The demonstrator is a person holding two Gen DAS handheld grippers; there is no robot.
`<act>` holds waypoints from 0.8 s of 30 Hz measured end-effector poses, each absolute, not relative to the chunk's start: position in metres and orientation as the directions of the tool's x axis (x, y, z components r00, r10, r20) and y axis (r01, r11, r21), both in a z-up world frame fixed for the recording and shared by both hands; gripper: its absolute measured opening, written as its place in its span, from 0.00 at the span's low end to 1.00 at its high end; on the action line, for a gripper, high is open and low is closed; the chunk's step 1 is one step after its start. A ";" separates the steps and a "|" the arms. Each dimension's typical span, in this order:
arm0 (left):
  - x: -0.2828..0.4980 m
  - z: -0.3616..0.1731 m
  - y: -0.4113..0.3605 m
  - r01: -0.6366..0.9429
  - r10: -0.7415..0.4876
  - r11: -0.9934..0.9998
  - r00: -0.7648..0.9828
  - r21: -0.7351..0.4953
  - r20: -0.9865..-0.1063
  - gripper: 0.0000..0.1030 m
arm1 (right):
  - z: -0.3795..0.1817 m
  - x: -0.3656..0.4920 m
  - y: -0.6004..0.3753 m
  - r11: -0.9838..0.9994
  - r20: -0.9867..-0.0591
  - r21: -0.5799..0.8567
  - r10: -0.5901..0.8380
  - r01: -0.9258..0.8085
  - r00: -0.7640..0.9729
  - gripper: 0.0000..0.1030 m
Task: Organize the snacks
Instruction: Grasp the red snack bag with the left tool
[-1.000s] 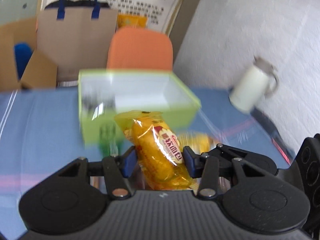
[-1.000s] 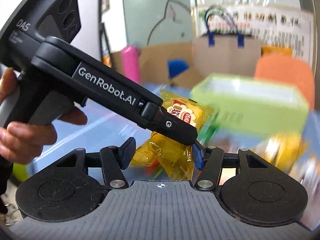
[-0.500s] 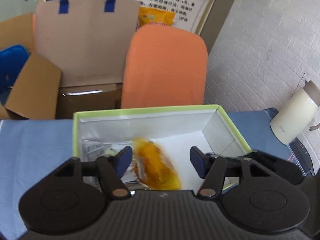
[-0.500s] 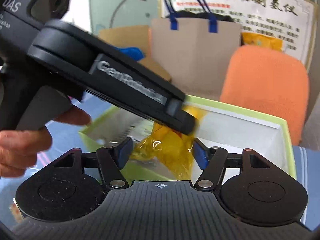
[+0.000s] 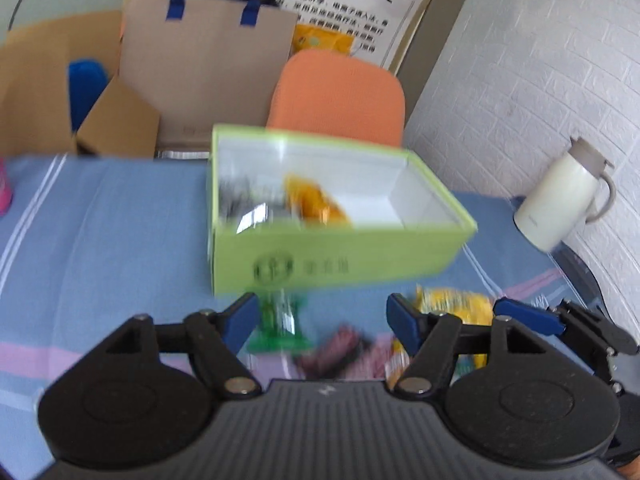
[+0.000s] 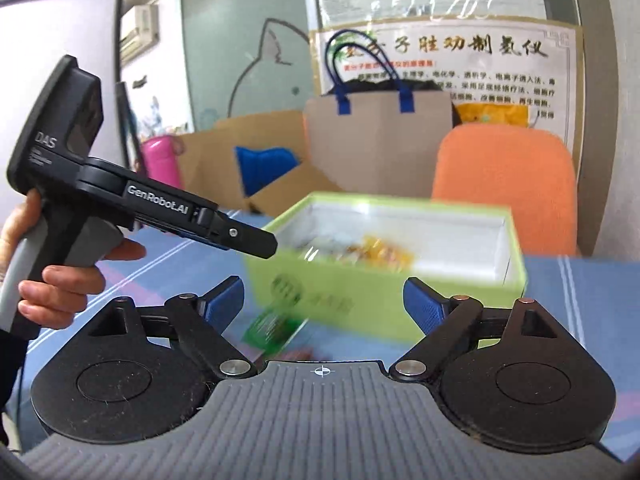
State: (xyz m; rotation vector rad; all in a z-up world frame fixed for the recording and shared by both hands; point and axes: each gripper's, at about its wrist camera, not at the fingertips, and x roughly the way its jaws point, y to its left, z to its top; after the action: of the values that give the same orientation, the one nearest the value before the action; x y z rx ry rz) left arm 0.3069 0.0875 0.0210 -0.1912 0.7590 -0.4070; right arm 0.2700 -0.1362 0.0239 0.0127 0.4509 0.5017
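Observation:
A green open box (image 5: 336,258) stands on the blue tablecloth; it also shows in the right wrist view (image 6: 352,280). Yellow snack packs (image 5: 312,202) lie inside it (image 6: 380,250). My left gripper (image 5: 322,316) is open and empty, just in front of the box. A green packet (image 5: 278,320), a dark pink packet (image 5: 344,346) and a yellow packet (image 5: 456,306) lie on the cloth below it. My right gripper (image 6: 324,302) is open and empty, short of the box. The left gripper's body (image 6: 140,204) shows at the left of the right wrist view.
A white jug (image 5: 560,200) stands at the table's right by the brick wall. An orange chair (image 5: 340,96), a paper bag (image 5: 208,68) and cardboard boxes (image 5: 40,92) are behind the table. A pink bottle (image 6: 158,158) is at far left.
Both grippers held yellow snack packs, carried them over the box and opened. The packs now lie in the box, and both grippers have drawn back toward me.

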 end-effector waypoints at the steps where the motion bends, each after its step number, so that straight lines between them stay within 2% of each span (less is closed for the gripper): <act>1: 0.296 0.015 0.088 0.280 -0.428 0.903 0.646 -0.326 -0.632 0.67 | 0.017 0.254 -0.134 0.881 -0.423 0.125 0.463 -0.456 0.779 0.73; 5: 0.261 -0.007 0.087 0.276 -0.502 0.861 0.592 -0.426 -0.631 0.67 | -0.011 0.214 -0.118 0.890 -0.469 0.113 0.439 -0.441 0.766 0.75; 8: 0.248 -0.016 0.077 0.290 -0.568 0.818 0.544 -0.497 -0.617 0.67 | -0.025 0.197 -0.106 0.907 -0.497 0.033 0.379 -0.420 0.781 0.75; 14: 0.265 -0.029 0.057 0.250 -0.557 0.827 0.492 -0.504 -0.670 0.67 | -0.032 0.201 -0.096 0.907 -0.512 -0.012 0.356 -0.421 0.781 0.75; 19: 0.274 -0.036 0.058 0.220 -0.576 0.809 0.480 -0.545 -0.661 0.67 | -0.035 0.209 -0.091 0.903 -0.522 -0.008 0.362 -0.429 0.772 0.75; 24: 0.275 -0.033 0.053 0.207 -0.552 0.825 0.497 -0.526 -0.670 0.67 | -0.038 0.214 -0.084 0.895 -0.526 -0.008 0.376 -0.446 0.763 0.73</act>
State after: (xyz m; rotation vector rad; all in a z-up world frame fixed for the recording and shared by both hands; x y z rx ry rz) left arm 0.2749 0.0526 -0.0327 -0.4056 0.9462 -0.4748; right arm 0.2136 -0.0842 -0.0378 -0.1354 0.5423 0.4483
